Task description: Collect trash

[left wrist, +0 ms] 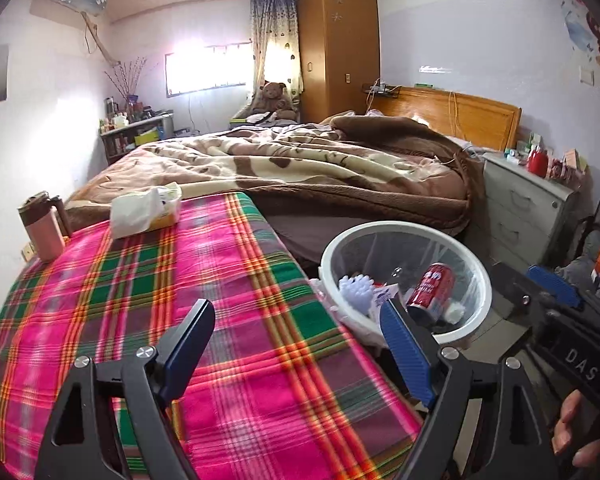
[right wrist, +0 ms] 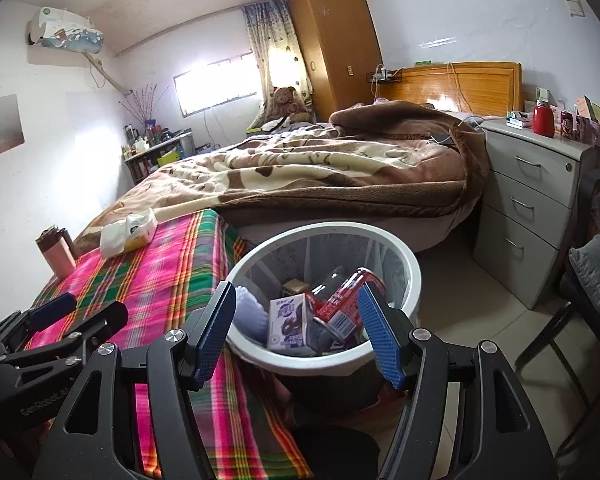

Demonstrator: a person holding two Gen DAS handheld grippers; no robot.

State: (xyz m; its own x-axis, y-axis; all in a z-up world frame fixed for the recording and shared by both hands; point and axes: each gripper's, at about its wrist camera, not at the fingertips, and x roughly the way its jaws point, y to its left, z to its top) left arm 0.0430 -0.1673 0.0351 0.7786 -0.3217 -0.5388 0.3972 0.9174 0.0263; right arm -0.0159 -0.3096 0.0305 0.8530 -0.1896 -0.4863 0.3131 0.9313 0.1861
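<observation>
Bedroom, with a surface (left wrist: 228,320) under a pink-and-green plaid cloth at the foot of a bed (left wrist: 300,160). White round trash bin (right wrist: 412,276) with a clear liner on the floor just beside the surface's right edge. Inside the bin: red soda can (right wrist: 342,300) lying tilted, purple-and-white drink carton (right wrist: 290,322) next to it, a pale bristly item (left wrist: 356,290) and white scraps.

Left gripper (left wrist: 296,354) over the plaid cloth near its right edge, fingers spread wide, nothing between them. Right gripper (right wrist: 296,334) just above the bin's near rim, fingers likewise spread, empty; can and carton visible through the gap but lower down in the bin, untouched.

On the far end of the surface: tissue pack (left wrist: 146,210) lying flat, pink insulated bottle (left wrist: 44,226) upright at the left corner, well apart from both grippers. Grey drawer cabinet (right wrist: 536,208) beside the bed, cluttered on top. Fingers of a hand (left wrist: 572,432) at the lower right of the left wrist view.
</observation>
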